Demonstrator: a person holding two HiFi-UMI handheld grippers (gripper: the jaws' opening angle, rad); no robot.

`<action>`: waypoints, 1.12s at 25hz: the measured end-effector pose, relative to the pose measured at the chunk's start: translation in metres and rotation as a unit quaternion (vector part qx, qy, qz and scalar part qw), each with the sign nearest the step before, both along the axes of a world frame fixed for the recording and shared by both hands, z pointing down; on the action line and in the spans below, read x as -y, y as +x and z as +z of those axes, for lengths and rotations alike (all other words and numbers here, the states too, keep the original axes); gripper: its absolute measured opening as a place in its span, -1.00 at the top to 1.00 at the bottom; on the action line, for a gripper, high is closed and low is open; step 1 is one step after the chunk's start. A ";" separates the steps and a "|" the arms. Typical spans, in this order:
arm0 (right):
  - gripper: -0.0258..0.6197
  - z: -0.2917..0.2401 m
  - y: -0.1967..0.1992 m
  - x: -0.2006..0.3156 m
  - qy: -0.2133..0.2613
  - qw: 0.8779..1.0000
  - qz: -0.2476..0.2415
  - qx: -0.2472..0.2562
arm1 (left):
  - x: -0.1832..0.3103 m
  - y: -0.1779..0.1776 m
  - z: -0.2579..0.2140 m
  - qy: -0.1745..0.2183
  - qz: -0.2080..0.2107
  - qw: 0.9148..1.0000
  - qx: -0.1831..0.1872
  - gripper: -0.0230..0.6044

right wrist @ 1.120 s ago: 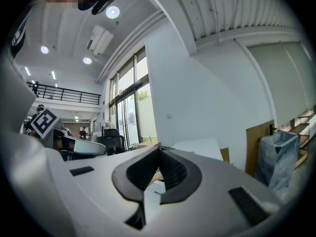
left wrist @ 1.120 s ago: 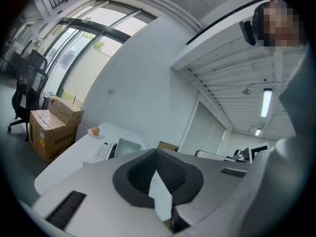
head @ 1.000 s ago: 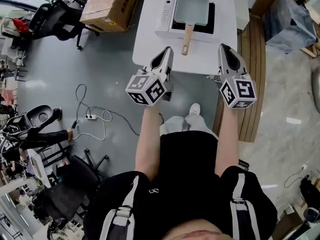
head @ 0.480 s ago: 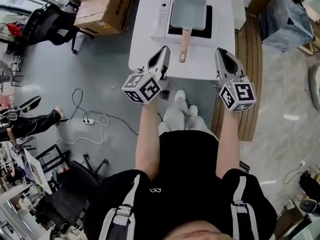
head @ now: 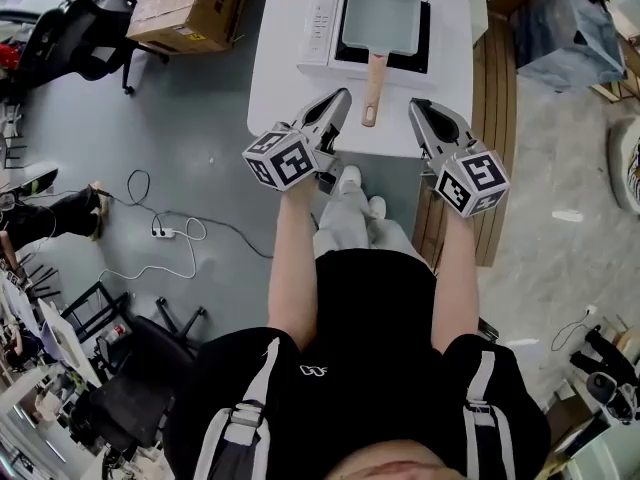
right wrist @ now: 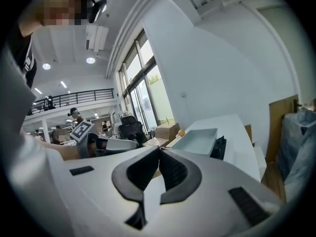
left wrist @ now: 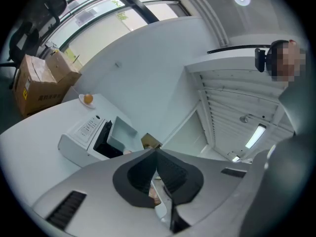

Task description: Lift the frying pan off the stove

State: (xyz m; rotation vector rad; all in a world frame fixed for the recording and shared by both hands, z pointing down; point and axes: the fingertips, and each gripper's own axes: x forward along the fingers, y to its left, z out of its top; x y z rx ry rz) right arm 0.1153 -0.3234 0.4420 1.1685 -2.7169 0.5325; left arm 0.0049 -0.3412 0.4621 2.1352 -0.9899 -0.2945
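A rectangular grey frying pan with a wooden handle sits on a white tabletop stove, on a white table. My left gripper is shut and empty, its tips just left of the handle's end. The right gripper, also shut and empty, hovers to the handle's right over the table's near edge. From the left gripper view I see the stove and pan beyond the closed jaws. The right gripper view shows the pan ahead and the left gripper.
A cardboard box and an office chair stand left of the table. A power strip with cables lies on the floor. Wooden boards and a grey bag are to the right. An orange on a plate sits beyond the stove.
Both grippers have moved forward and down toward the table's near edge, ending either side of the pan handle. The left one has rolled. Both stayed shut.
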 end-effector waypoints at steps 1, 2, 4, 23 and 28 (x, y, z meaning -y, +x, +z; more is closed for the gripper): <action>0.92 0.007 -0.003 0.000 -0.012 1.000 -0.006 -0.004 | 0.001 -0.001 0.005 -0.005 0.005 1.000 -0.001 0.95; 0.92 0.015 -0.005 0.001 -0.026 1.000 -0.011 -0.006 | 0.002 -0.001 0.009 -0.009 0.010 1.000 -0.001 0.95; 0.92 0.026 -0.008 0.002 -0.050 0.999 -0.018 -0.002 | 0.004 -0.001 0.016 -0.014 0.020 1.000 -0.001 0.94; 0.56 0.076 -0.033 0.005 -0.164 0.982 -0.073 0.060 | 0.028 0.025 0.047 -0.066 0.143 0.987 -0.029 0.55; 0.15 0.079 -0.051 -0.005 -0.214 0.961 -0.127 0.121 | 0.027 0.036 0.059 -0.091 0.185 0.978 -0.027 0.33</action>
